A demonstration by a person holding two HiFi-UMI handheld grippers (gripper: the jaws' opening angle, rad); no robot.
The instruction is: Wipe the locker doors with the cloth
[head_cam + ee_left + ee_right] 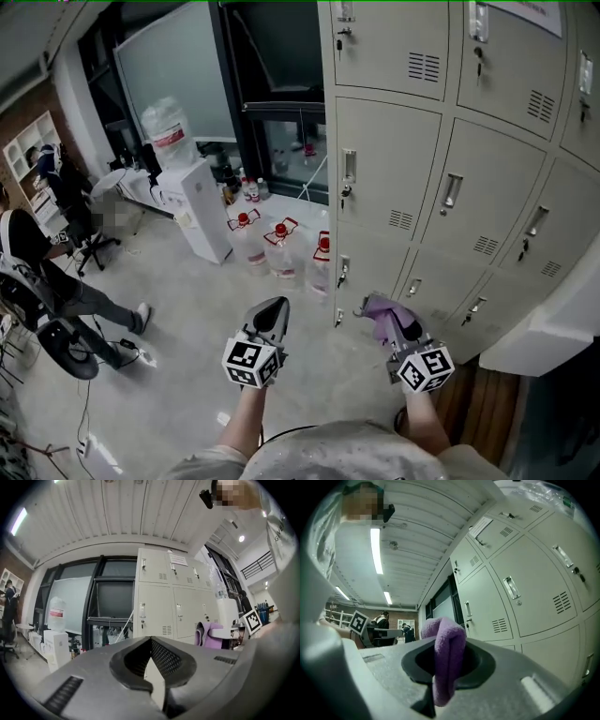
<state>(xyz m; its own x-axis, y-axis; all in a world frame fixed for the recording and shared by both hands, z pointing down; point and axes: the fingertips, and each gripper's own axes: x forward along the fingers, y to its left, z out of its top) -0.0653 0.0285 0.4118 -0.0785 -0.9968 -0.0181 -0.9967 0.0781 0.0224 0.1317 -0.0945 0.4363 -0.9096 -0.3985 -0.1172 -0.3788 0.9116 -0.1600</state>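
Step in hand: bring cloth to door and begin the wipe.

- **Right gripper** (446,674): jaws pinch the purple cloth (449,653). A folded wad stands proud of the tips. In head view it sits lower centre-right, near the bottom-row locker doors (375,262). No contact visible.
- **Left gripper** (151,641): lower centre of head view. Jaws pressed together w/ nothing between; idle.

Recommended procedure:
1. Present the protruding wad flat to the panel so fabric, not jaw tips, meets the paint.
2. Hold a firm pinch.
3. Stroke across one door at a time.
4. Steer round each door handle (349,167) and the vent slots.
5. Hold the left gripper clear of the stroke path.
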